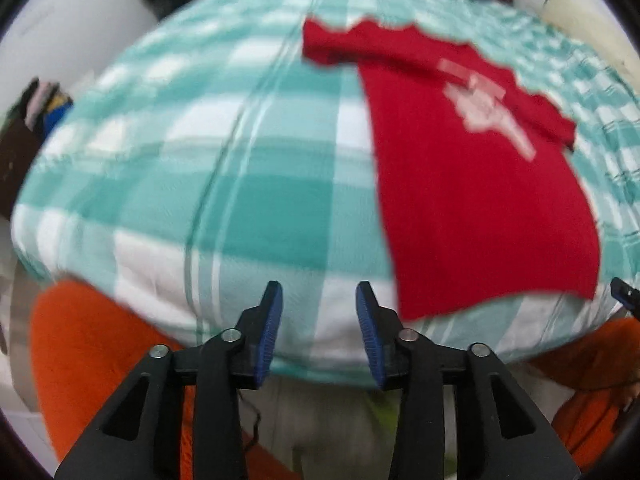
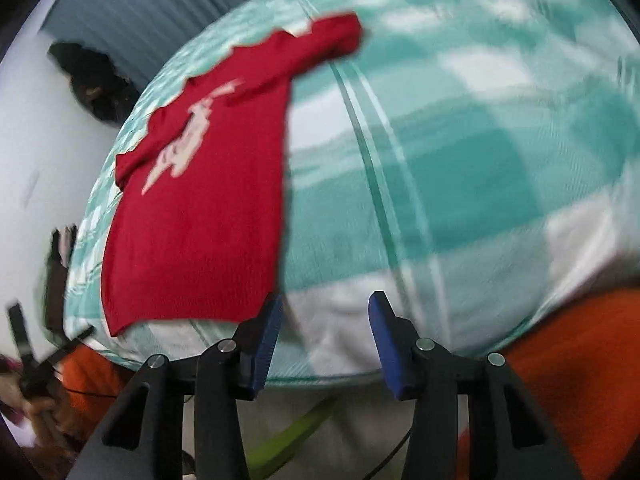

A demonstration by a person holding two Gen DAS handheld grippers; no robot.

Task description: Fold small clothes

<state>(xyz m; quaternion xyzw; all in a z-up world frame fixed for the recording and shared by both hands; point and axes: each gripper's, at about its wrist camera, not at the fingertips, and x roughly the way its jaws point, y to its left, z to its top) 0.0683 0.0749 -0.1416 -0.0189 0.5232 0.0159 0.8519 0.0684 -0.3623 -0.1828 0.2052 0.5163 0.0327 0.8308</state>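
Both my left gripper (image 1: 319, 308) and my right gripper (image 2: 325, 316) stand partly open and hold nothing. The red shirt (image 1: 476, 184) lies flat on the checked bedcover (image 1: 224, 184), in the right half of the left wrist view, its hem near the front edge. I judge that the hem could slide off this edge if I pull it toward me, or that I pinch the bedcover together with the shirt.

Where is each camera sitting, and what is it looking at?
Left wrist: rides on the left gripper, looking down at the checked blanket; the red shirt lies to its right; open jaws and orange sleeves show.
Right wrist: rides on the right gripper, looking down at the same blanket; the shirt lies to its left; open jaws and an orange sleeve show.
Shared: the shirt, flat with a white print, and the blanket.
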